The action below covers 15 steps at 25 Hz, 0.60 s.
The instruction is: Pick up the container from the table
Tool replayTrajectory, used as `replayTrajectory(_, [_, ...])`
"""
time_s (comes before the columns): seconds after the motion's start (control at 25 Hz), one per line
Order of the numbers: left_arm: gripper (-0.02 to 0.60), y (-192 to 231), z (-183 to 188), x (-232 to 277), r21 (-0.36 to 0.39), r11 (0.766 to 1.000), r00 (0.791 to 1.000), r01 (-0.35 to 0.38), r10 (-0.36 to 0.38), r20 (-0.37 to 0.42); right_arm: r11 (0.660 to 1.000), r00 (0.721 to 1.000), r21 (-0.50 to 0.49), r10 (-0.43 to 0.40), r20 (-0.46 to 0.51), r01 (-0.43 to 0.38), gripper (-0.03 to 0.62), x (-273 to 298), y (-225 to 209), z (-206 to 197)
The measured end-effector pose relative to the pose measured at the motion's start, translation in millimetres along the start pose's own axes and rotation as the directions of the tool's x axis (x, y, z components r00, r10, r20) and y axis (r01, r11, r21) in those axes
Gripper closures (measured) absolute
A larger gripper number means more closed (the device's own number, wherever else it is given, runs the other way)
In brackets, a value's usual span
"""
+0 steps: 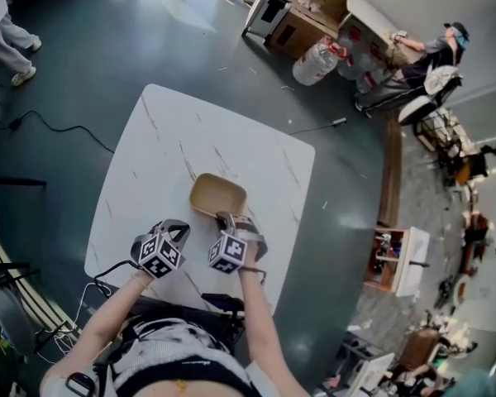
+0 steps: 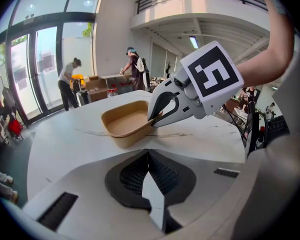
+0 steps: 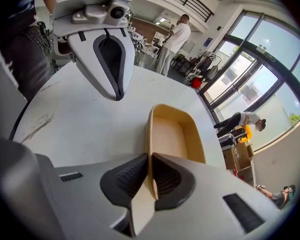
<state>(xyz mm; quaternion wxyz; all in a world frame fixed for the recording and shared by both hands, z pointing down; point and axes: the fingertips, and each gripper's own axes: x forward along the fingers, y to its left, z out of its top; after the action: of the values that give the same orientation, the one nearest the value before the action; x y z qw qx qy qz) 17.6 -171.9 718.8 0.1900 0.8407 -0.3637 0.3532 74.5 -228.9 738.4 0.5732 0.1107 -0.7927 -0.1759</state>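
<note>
Your right tongs (image 3: 150,171) pinch the container (image 3: 172,134) by its near end wall, its length running straight ahead; your left tongs (image 2: 149,169) hang closed, empty, alongside.

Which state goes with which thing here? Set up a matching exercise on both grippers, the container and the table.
Things:
1. left gripper
2. right gripper
3. container
4. table

States:
A. white with thin dark veins
B. jaws shut, nothing between them
C. tan and empty
D. jaws clamped on a rim

Pairs: 1-B, 2-D, 3-C, 4-A
</note>
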Motion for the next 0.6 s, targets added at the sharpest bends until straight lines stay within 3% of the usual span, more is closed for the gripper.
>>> replayTrajectory(0.6, [0.581, -12, -1, -10, 0.037, 0.999, 1.000, -0.002, 0.002, 0.012, 0.998, 0.997, 0.029, -0.052, 0.058, 0.051, 0.557, -38, 0, 16])
